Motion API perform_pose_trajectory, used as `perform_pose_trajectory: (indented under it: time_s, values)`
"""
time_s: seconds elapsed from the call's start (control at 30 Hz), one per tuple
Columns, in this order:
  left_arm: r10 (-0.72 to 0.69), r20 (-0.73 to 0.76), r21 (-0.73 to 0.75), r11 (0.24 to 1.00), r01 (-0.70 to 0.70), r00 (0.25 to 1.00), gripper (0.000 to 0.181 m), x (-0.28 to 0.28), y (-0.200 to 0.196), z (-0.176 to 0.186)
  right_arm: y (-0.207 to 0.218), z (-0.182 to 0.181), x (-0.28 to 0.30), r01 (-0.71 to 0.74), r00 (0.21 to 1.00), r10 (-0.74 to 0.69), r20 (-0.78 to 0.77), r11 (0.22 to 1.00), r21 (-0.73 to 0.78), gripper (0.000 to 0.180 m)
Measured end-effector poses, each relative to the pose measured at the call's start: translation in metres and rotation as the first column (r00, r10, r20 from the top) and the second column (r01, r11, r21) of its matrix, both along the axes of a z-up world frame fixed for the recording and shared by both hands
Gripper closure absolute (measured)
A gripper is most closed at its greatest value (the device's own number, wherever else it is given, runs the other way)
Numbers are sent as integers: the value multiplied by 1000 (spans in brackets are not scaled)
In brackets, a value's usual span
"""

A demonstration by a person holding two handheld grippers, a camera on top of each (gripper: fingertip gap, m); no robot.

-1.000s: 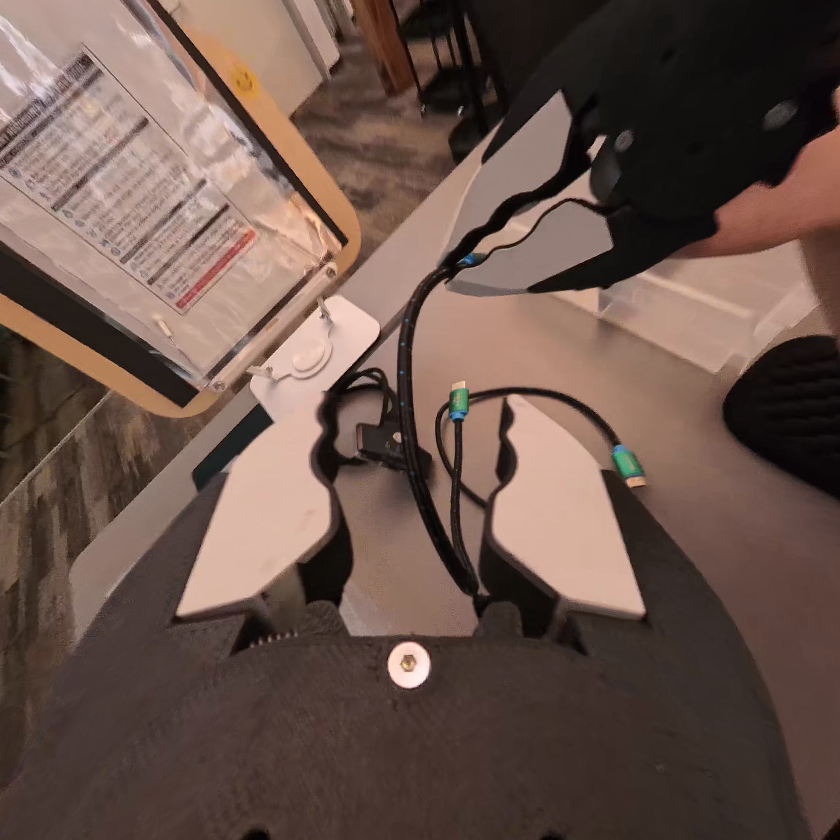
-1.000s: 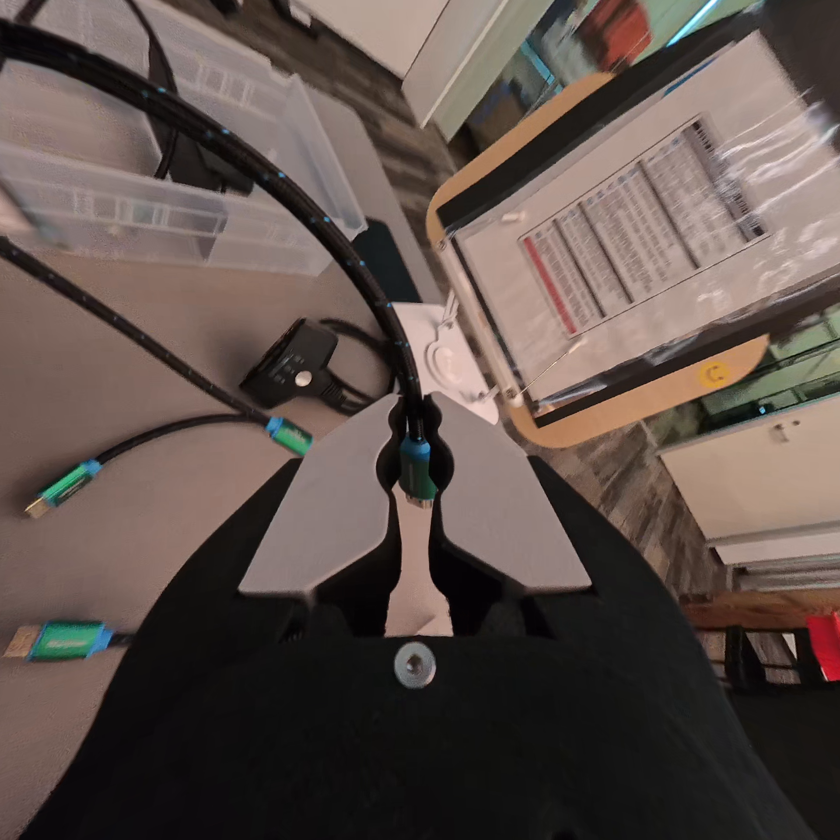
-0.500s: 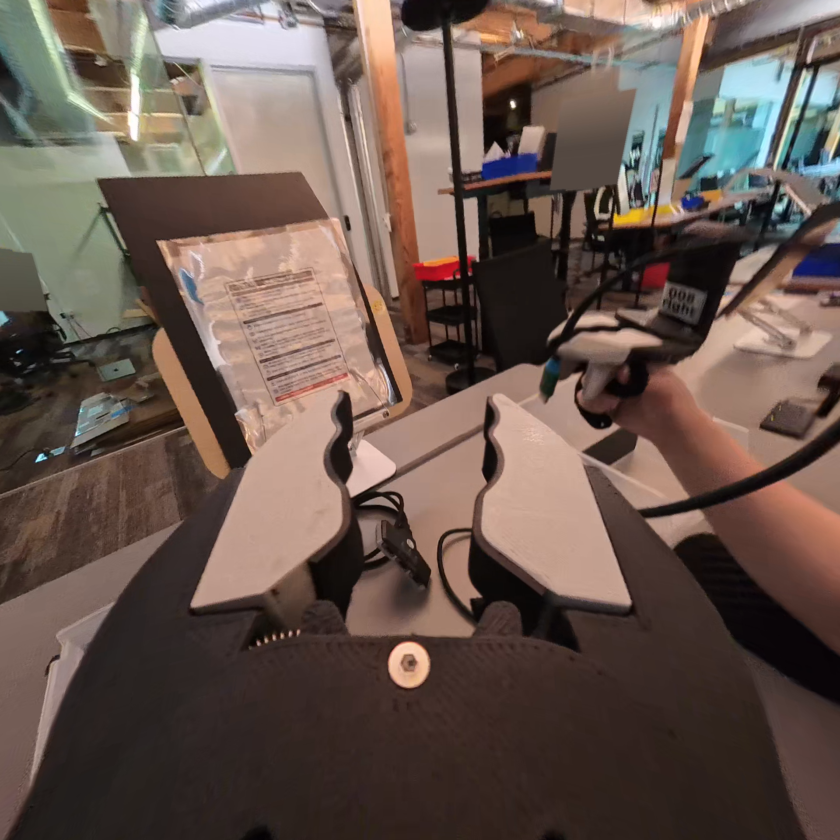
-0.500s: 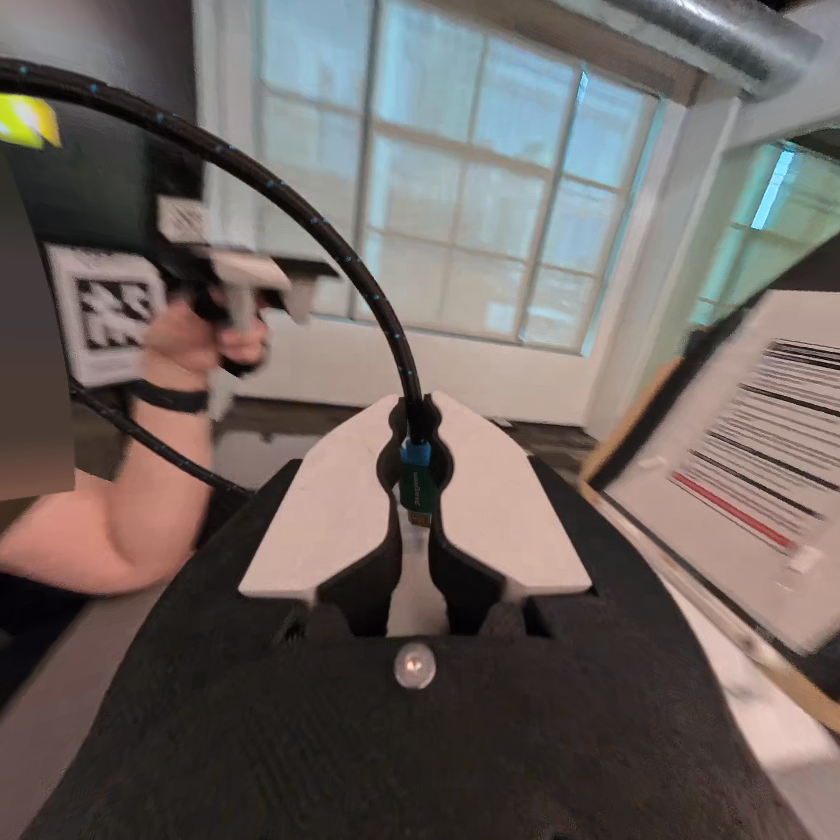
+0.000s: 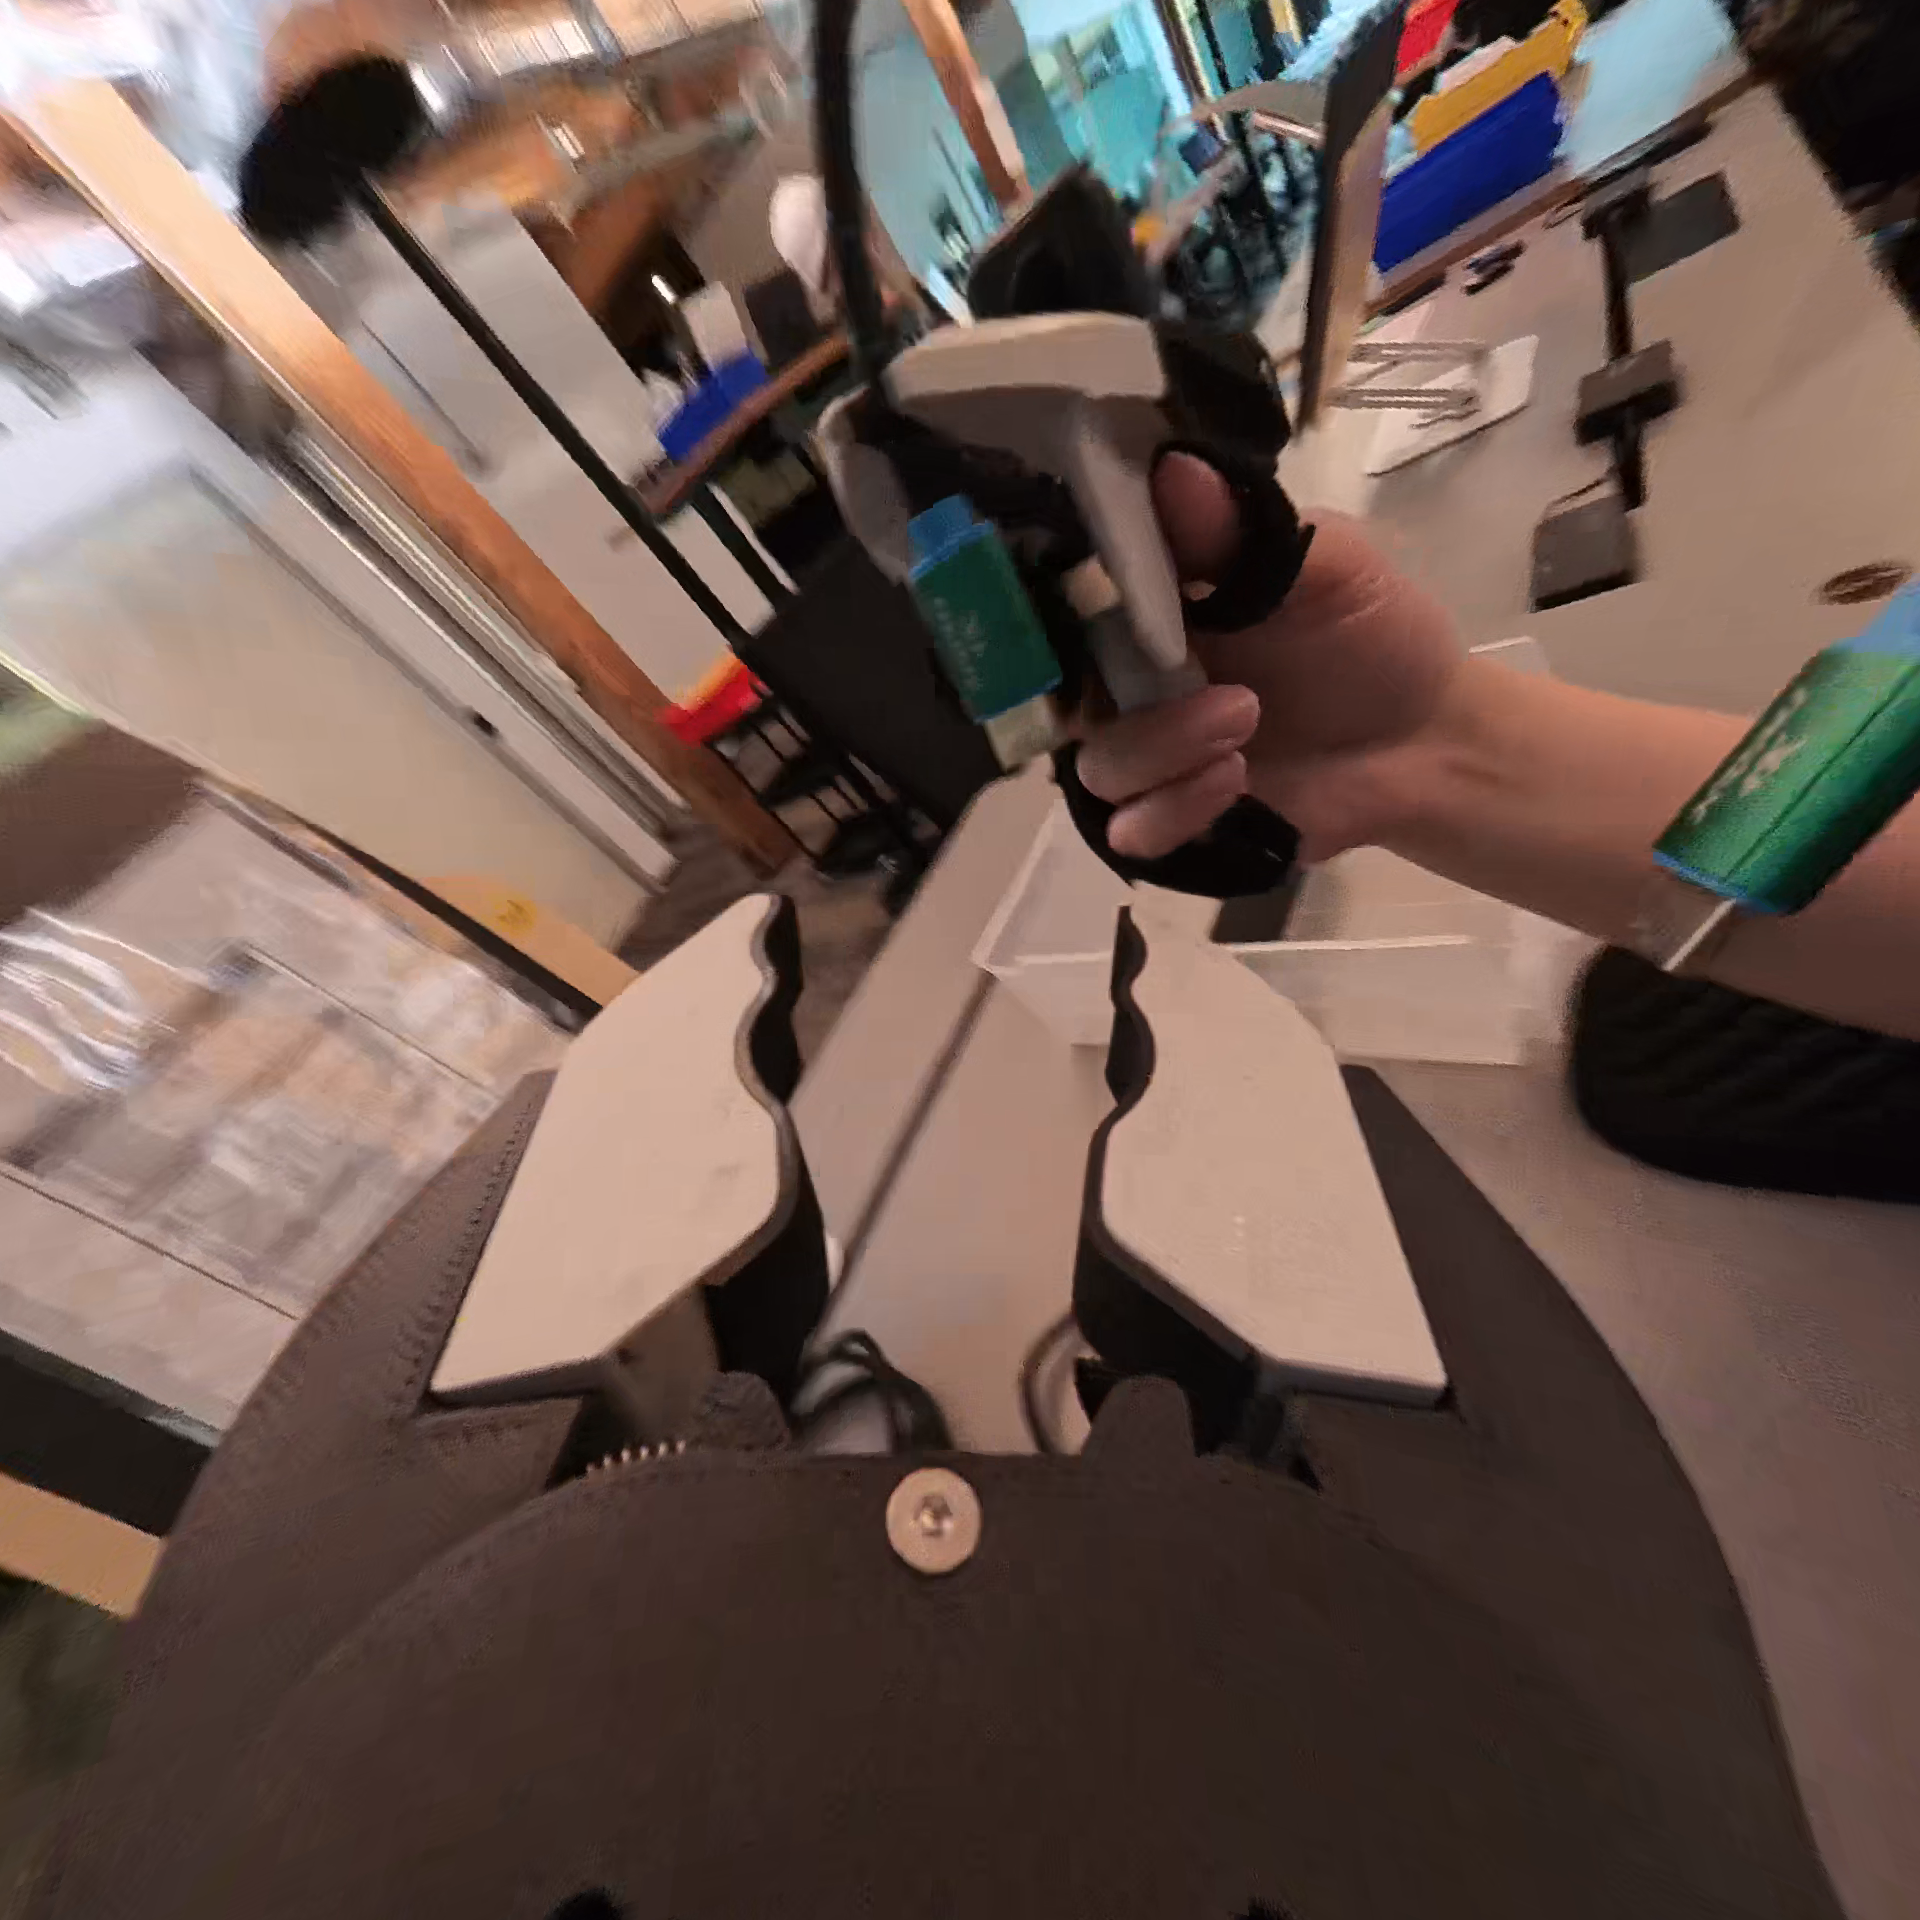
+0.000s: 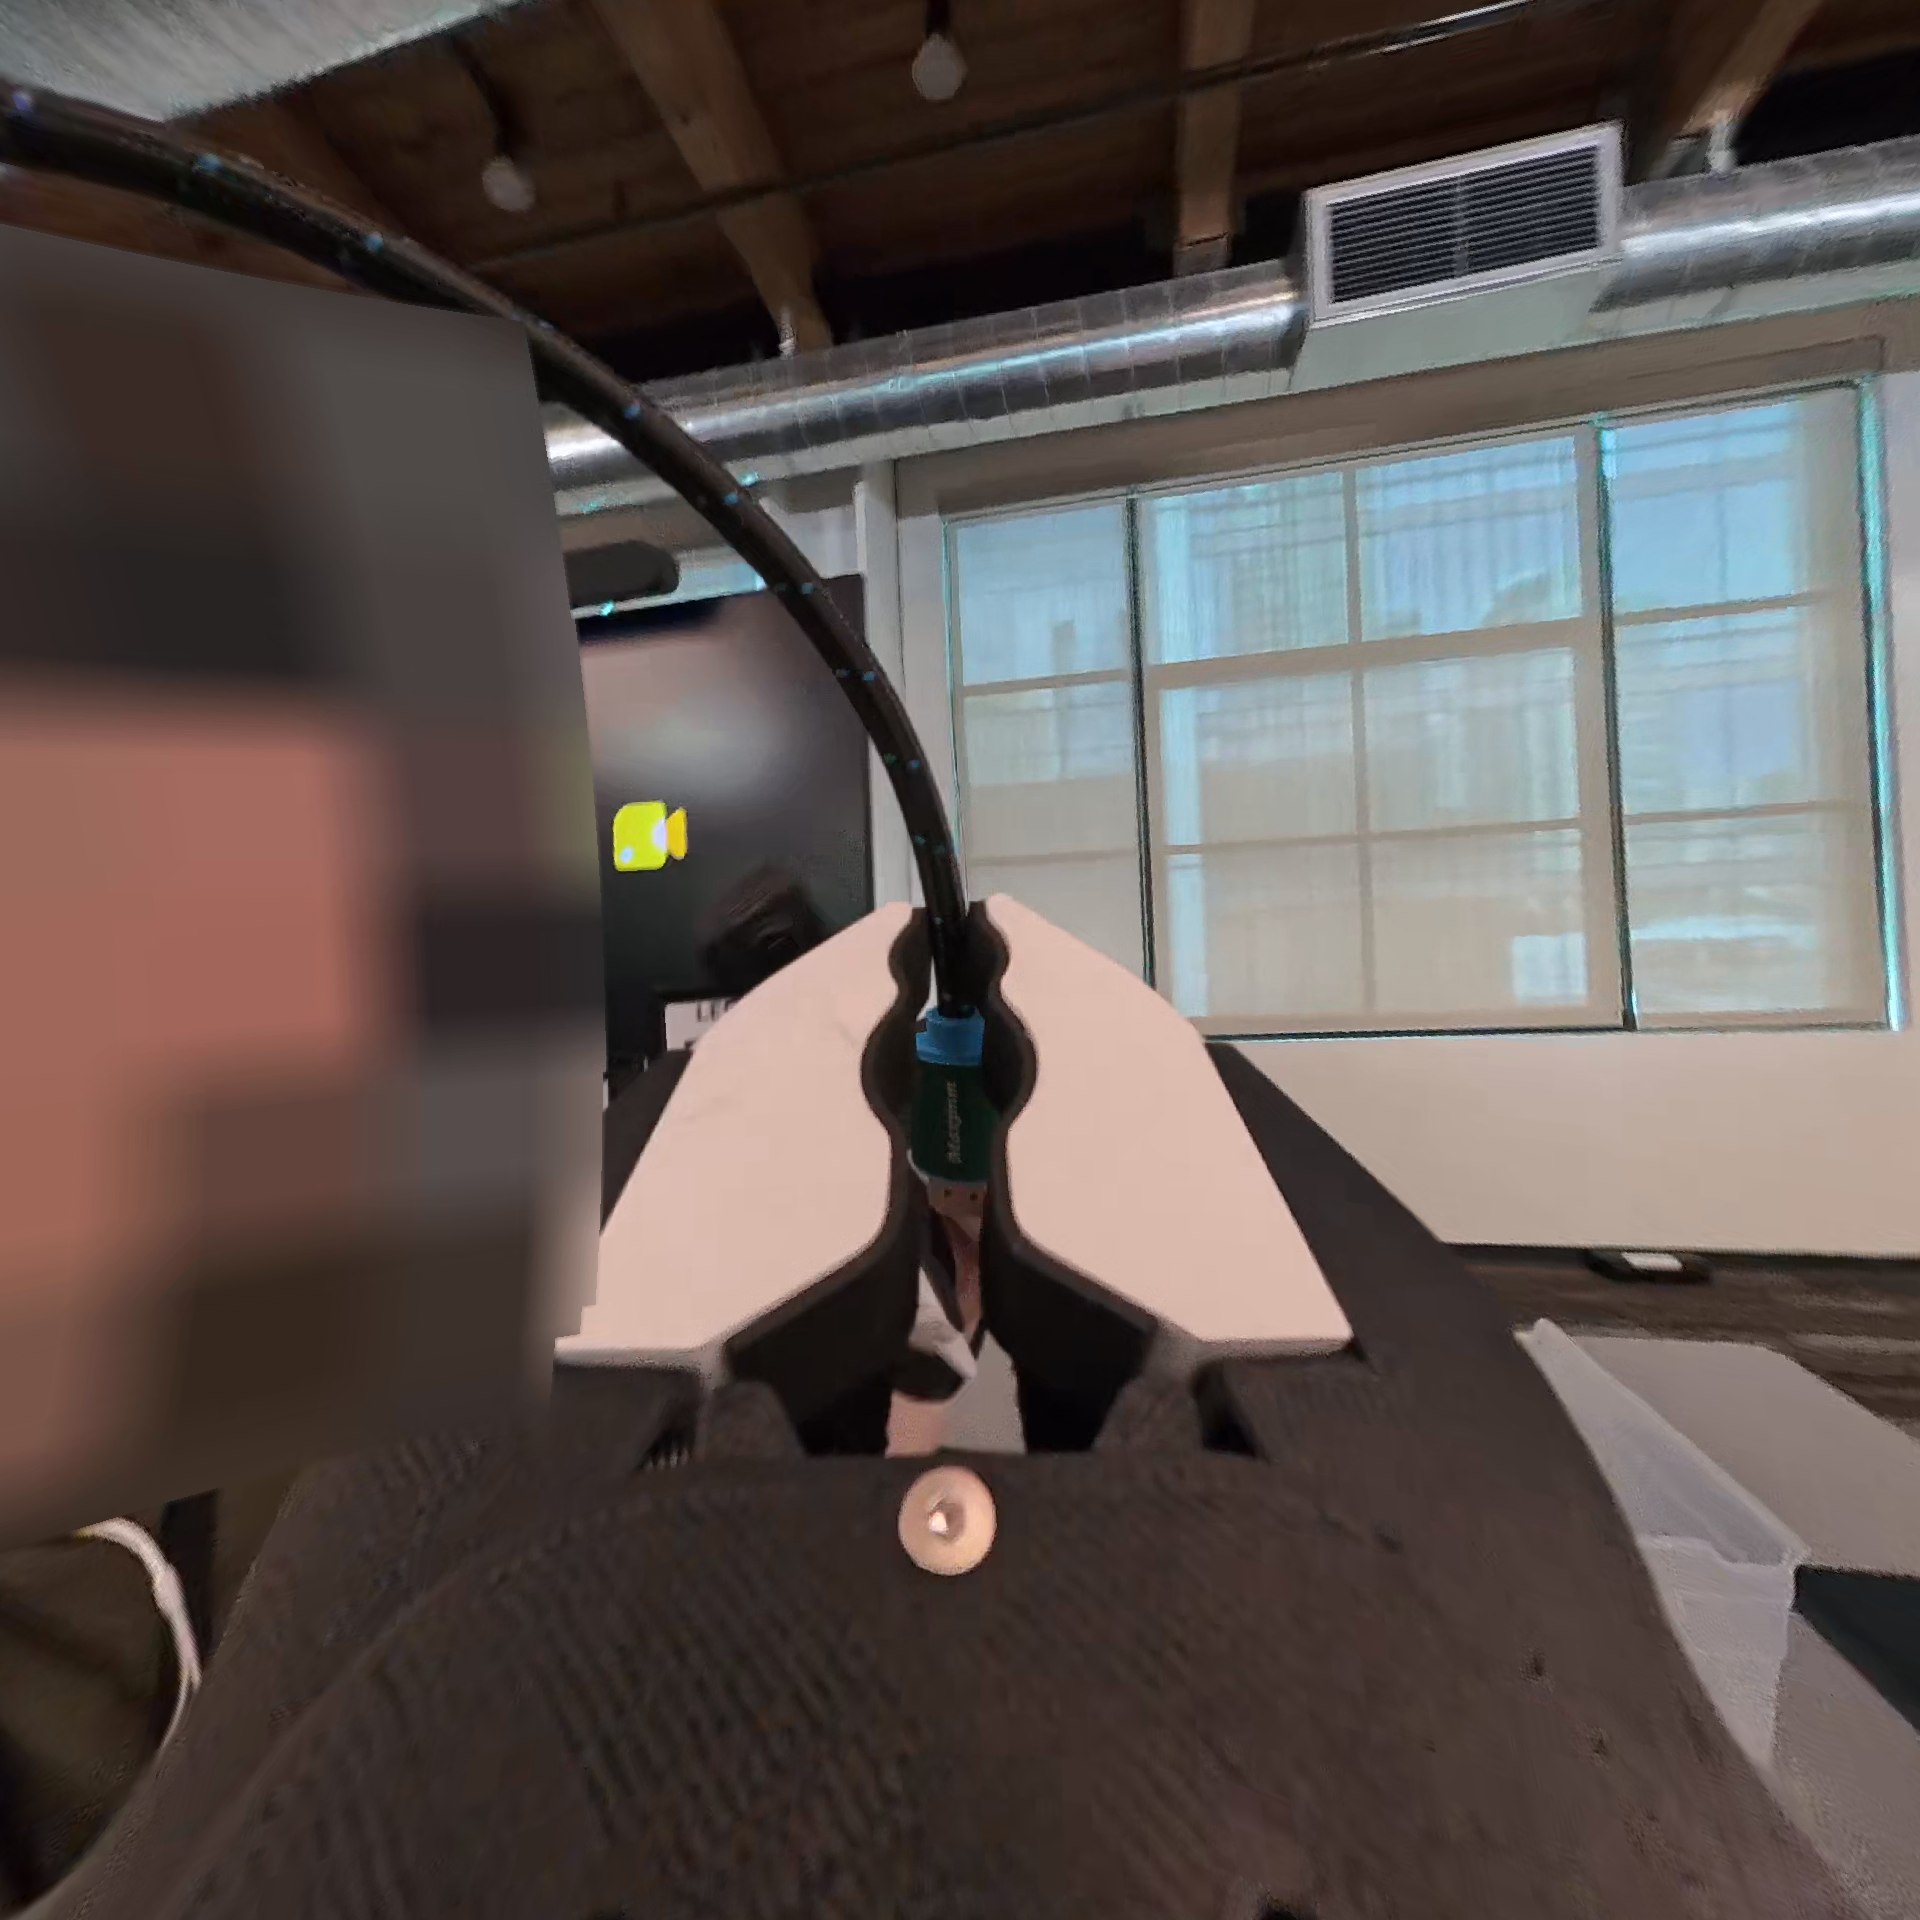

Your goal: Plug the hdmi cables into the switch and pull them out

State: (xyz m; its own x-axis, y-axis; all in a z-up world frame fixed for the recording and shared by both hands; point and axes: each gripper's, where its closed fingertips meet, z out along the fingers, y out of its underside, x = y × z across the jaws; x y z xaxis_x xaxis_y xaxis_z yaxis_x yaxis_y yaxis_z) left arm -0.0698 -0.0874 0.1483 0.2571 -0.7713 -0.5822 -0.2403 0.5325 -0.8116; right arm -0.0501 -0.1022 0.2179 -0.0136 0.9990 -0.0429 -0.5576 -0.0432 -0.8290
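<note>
a: right gripper clamped on one hdmi plug, metal tip aimed back at the wrist, braided cable arching up and away. left gripper spread wide, holding nothing.

b: probably best to turn the plug tip outward before lowering, then line up square with the port. no switch in view right now.

a: count: two grippers, two green plugs, second plug at the right edge of the left wrist view.
</note>
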Motion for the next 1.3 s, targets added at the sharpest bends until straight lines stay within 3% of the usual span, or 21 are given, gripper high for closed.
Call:
perform_pose_trajectory:
  time_s: [0.03,0.1,0.23,0.4,0.53,0.73,0.83,1.0,1.13,1.3]
  values:
    - [16,39,60,998,-18,999,130,3,0,5,3,1,0,4,1000,-5,-12,999,-36,172]
    - [31,111,111,993,-43,993,133,5,-1,13,6,4,1,-4,998,-1,-64,998,-68,172]
    - [24,130,105,994,-38,991,104,9,1,13,7,5,-2,-54,990,40,-132,993,-102,172]
    - [11,244,258,963,-75,970,131,3,-1,24,9,0,-15,-136,978,111,-179,981,-135,172]
    - [32,268,315,942,-118,963,130,0,0,26,22,-7,-21,-145,970,98,-221,967,-209,172]
    - [42,277,421,893,-161,960,162,-6,-1,26,31,-14,-26,-179,962,112,-248,946,-269,172]
    - [75,272,457,867,-197,959,166,-9,2,27,32,-15,-26,-174,967,113,-227,945,-275,172]
    - [53,254,440,883,-165,966,168,-15,1,27,30,-18,-29,-179,981,150,-120,940,-292,172]
    - [-16,182,424,903,-63,983,170,-23,-3,22,29,-38,-32,-98,980,145,135,948,-303,172]
    - [-70,106,395,918,23,992,170,-27,-6,12,25,-61,-28,36,920,37,389,983,-179,164]
